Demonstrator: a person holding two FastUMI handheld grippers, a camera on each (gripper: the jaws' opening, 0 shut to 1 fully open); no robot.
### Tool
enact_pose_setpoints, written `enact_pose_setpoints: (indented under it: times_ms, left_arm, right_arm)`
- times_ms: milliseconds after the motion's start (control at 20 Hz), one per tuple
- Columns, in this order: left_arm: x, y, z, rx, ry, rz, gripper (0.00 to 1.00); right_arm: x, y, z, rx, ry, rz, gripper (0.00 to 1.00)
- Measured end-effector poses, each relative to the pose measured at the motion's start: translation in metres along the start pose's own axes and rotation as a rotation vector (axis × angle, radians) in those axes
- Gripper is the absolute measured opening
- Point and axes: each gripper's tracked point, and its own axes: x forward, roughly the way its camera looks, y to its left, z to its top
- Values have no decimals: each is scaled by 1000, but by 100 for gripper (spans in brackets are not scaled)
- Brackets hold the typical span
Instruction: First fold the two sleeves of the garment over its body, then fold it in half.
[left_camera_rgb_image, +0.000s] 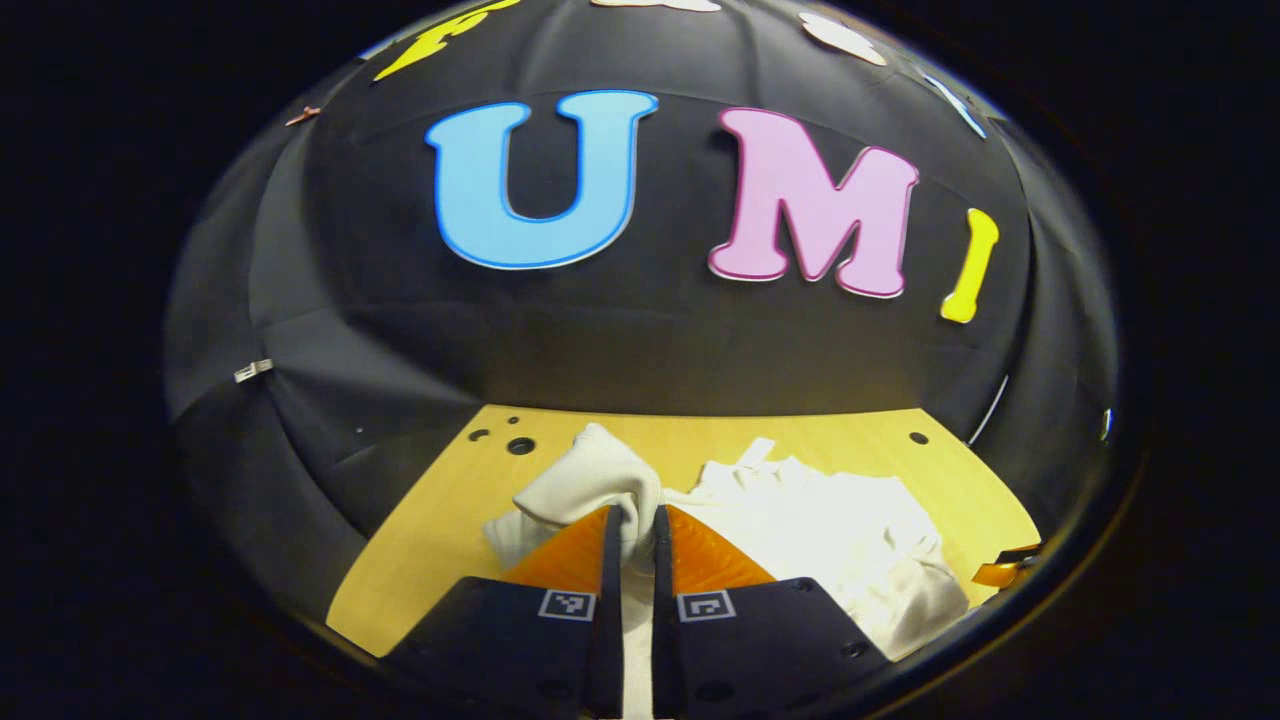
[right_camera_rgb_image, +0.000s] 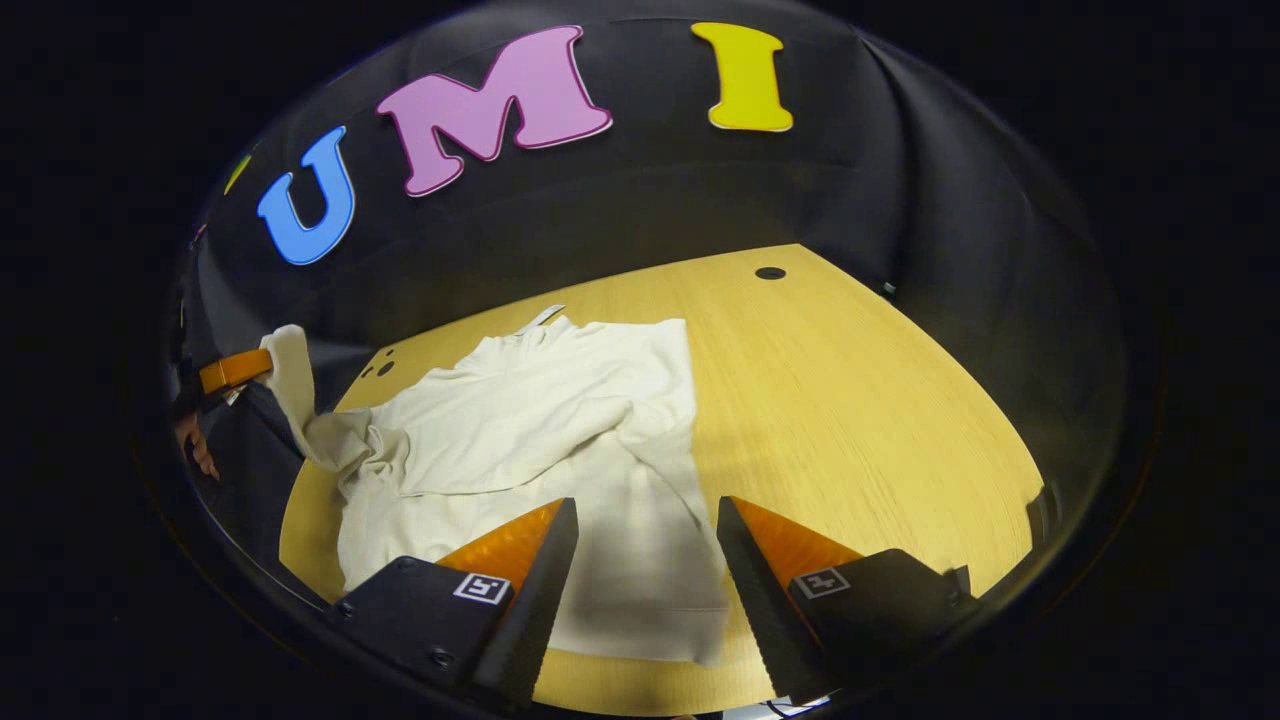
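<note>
Left gripper (left_camera_rgb_image: 634, 525) jaws clamp garment (left_camera_rgb_image: 840, 520) sleeve (left_camera_rgb_image: 590, 480); right gripper (right_camera_rgb_image: 647, 520) jaws wide, empty.

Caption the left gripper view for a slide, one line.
Left tool clamped on a sleeve of the cream garment, lifting it above the wooden table.

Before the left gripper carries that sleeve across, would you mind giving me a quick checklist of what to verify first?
1. Left gripper clamped on the sleeve: ok, both fingers press the cloth.
2. Sleeve lifted off the table: ok, it hangs raised in the right gripper view.
3. Right gripper out of the way: ok, open above the garment, holding nothing.
4. Right sleeve already folded: ok, probably; a fold of cloth lies across the body.
5. Body lying flat: not ok, wrinkled near the held sleeve.
6. Grip depth on the sleeve: cannot tell.
</note>
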Motion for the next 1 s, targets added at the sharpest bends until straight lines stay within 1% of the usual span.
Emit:
enact_pose_setpoints:
  times_ms: [50, 100, 150, 350, 500, 650, 1000]
  left_arm:
    - [4, -15, 0, 3, 0, -19, 15]
    - [7, -29, 1, 6, 2, -38, 12]
    - [10, -44, 1, 13, 4, -56, 15]
    - [25, -90, -4, 39, 14, -108, 16]
    - [37, -118, -20, 39, 53, -129, 16]
    - [49, -140, -36, 40, 88, -127, 16]
    - [74, -180, -72, 109, 158, -99, 16]
  right_arm:
    - [-2, -6, -1, 6, 1, -8, 87]
    - [-4, -12, -1, 11, 1, -15, 87]
    - [-6, -18, -2, 15, 2, -20, 87]
    - [-12, -38, -1, 25, 3, -24, 87]
    - [-14, -51, 0, 30, 9, -22, 87]
    - [-13, -63, 0, 28, 16, -17, 87]
    - [-7, -89, -5, 34, 49, 1, 87]
